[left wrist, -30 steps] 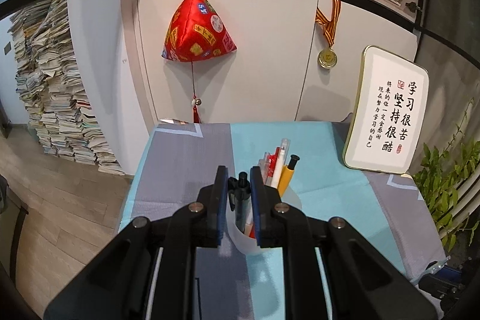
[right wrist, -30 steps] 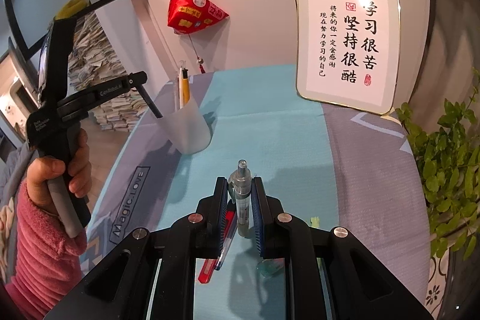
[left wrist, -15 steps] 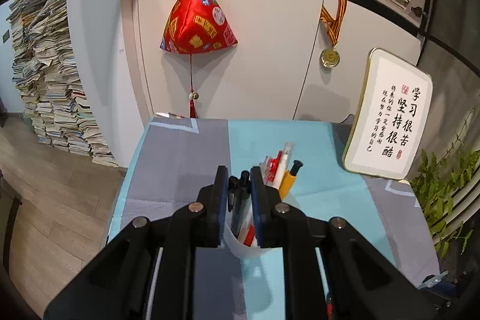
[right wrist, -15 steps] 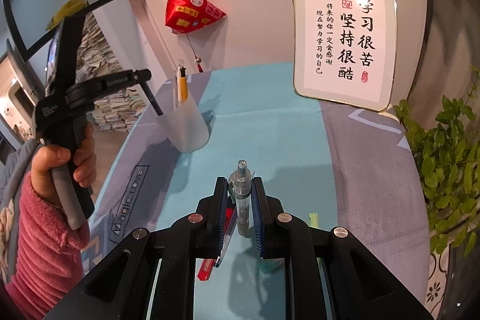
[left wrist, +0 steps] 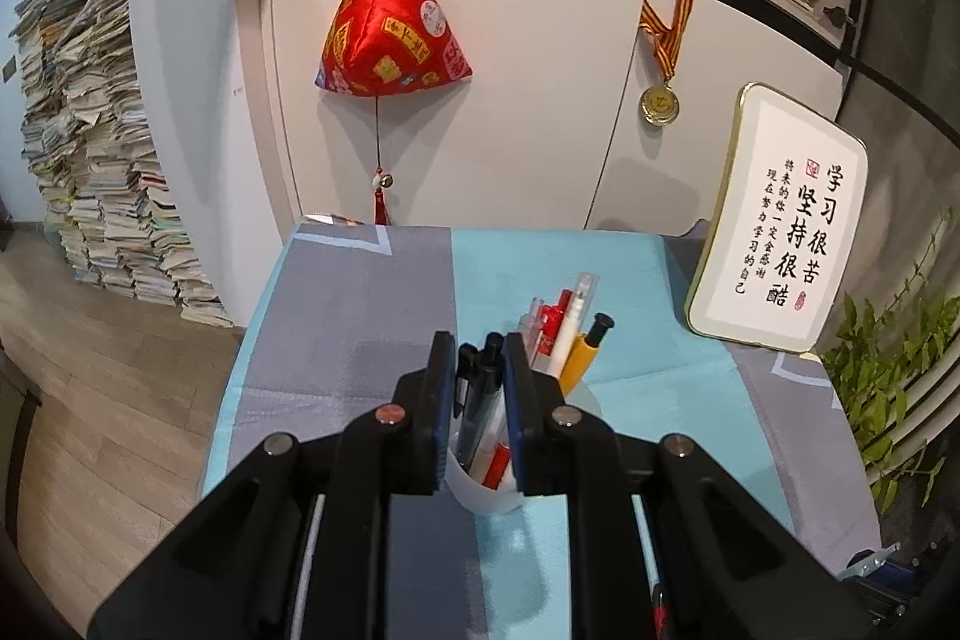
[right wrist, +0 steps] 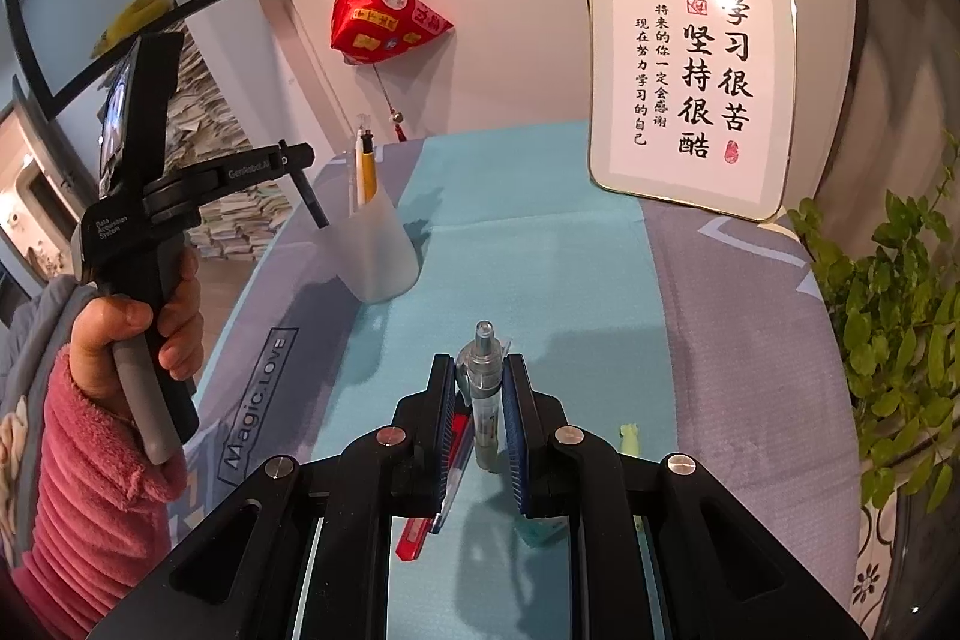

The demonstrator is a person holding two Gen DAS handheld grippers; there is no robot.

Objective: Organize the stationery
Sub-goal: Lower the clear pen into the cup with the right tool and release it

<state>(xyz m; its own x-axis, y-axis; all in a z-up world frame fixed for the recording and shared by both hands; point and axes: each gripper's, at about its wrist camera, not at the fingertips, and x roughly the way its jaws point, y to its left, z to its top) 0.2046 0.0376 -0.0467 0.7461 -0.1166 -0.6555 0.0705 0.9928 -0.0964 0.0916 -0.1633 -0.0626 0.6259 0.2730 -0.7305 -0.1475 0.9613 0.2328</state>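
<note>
A translucent white cup (right wrist: 377,253) stands on the blue and grey cloth, with several pens in it; it also shows in the left wrist view (left wrist: 489,490). My left gripper (left wrist: 478,364) is above the cup, its jaws close around a black pen (left wrist: 480,400) whose lower end is in the cup. My left gripper also shows in the right wrist view (right wrist: 312,202), held by a hand in a pink sleeve. My right gripper (right wrist: 480,382) is shut on a clear grey pen (right wrist: 485,388), held upright above the cloth.
A red utility knife (right wrist: 441,490) and a blue pen lie on the cloth under my right gripper. A small green eraser (right wrist: 628,437) lies to the right. A framed calligraphy plaque (right wrist: 690,82) leans at the back right. A plant (right wrist: 888,316) is at the right edge.
My left gripper has risen and pulled back slightly over the cup, still around the black pen. My right gripper has hardly moved with its pen.
</note>
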